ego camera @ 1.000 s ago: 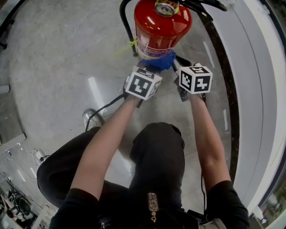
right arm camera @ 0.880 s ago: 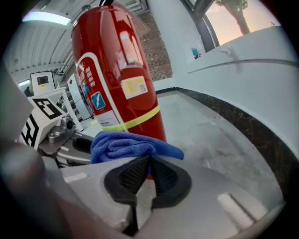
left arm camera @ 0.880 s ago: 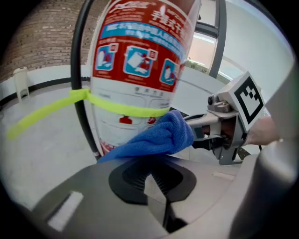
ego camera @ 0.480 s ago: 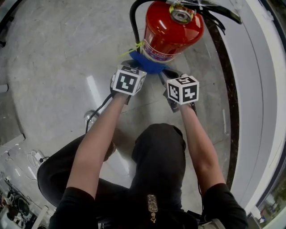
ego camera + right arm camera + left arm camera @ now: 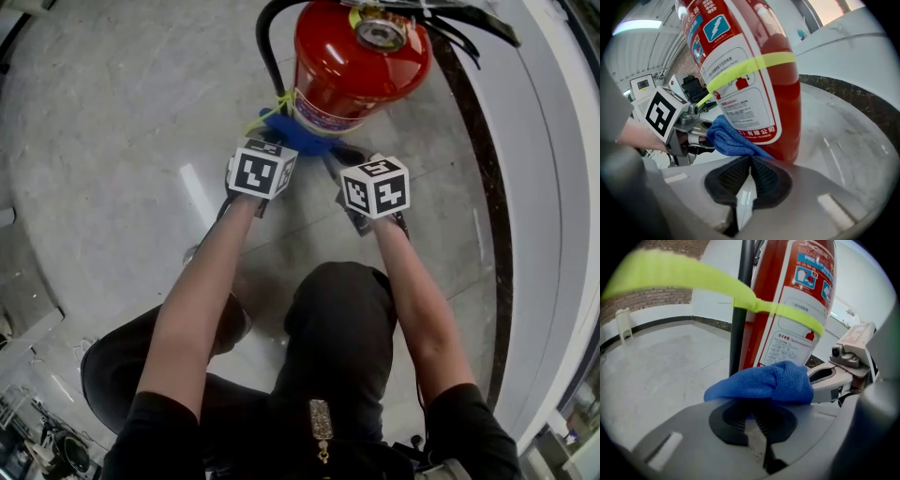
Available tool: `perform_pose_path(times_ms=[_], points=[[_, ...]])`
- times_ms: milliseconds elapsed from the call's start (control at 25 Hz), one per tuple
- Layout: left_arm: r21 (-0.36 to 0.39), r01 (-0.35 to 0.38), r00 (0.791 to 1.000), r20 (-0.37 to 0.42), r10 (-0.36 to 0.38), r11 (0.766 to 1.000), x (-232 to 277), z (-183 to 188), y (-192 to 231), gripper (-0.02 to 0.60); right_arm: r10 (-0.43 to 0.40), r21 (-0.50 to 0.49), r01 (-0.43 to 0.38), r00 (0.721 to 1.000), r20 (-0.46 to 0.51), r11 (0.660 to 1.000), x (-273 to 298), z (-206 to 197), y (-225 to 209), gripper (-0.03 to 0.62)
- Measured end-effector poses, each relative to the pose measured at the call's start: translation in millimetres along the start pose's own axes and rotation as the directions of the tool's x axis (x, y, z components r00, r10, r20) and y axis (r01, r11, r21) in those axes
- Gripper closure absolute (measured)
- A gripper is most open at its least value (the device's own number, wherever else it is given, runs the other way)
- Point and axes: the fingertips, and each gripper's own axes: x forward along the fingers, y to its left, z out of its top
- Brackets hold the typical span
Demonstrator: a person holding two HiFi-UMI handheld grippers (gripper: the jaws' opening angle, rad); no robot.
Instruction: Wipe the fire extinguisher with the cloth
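A red fire extinguisher [image 5: 361,58] stands upright on the floor, with a white label and a yellow-green strap [image 5: 754,303] round it. A blue cloth [image 5: 298,134] lies against its lower body, stretched between both grippers. My left gripper [image 5: 752,414] is shut on the cloth's left end [image 5: 764,383]. My right gripper [image 5: 751,164] is shut on the right end of the cloth [image 5: 731,138], close to the extinguisher's base [image 5: 787,140]. In the head view both marker cubes sit side by side just below the cylinder, the left [image 5: 262,169] and the right [image 5: 375,186].
A black hose [image 5: 267,47] runs down the extinguisher's left side. Grey stone floor [image 5: 122,122] spreads to the left. A dark border strip [image 5: 487,216] and a white wall base run along the right. The person's knees are below the grippers.
Both grippers have slid down the extinguisher's body with the cloth held between them, and they now sit nearer its base.
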Motion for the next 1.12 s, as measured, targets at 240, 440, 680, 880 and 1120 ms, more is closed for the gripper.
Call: perform_pose_path(times_ms=[240,440,680,880,1120], points=[[0.023,0.047,0.998,-0.046,-0.046,0.999,15,-18,-16,0.567,-0.071,0.029,0.071,0.997,-0.007,0.997,-4,-9,-25,0.579],[0.041,0.109,0.990,-0.090,-0.105,0.993,24,-28,-42,0.566,-0.149,0.040,0.150,0.988,-0.027,0.988,-10,-11,-53,0.579],[0.052,0.171,0.981,-0.102,-0.165,0.984,33,-24,-72,0.567,-0.094,0.185,0.082,0.994,0.060,0.979,-41,-11,-64,0.577],[0.011,0.205,0.975,-0.092,-0.203,0.979,43,-18,-88,0.566,0.007,0.269,-0.062,0.980,0.201,0.961,-69,0,-57,0.486],[-0.022,0.188,0.979,-0.083,-0.189,0.982,41,-21,-85,0.566,0.032,0.141,-0.039,0.998,0.052,0.989,-31,-17,-55,0.384]])
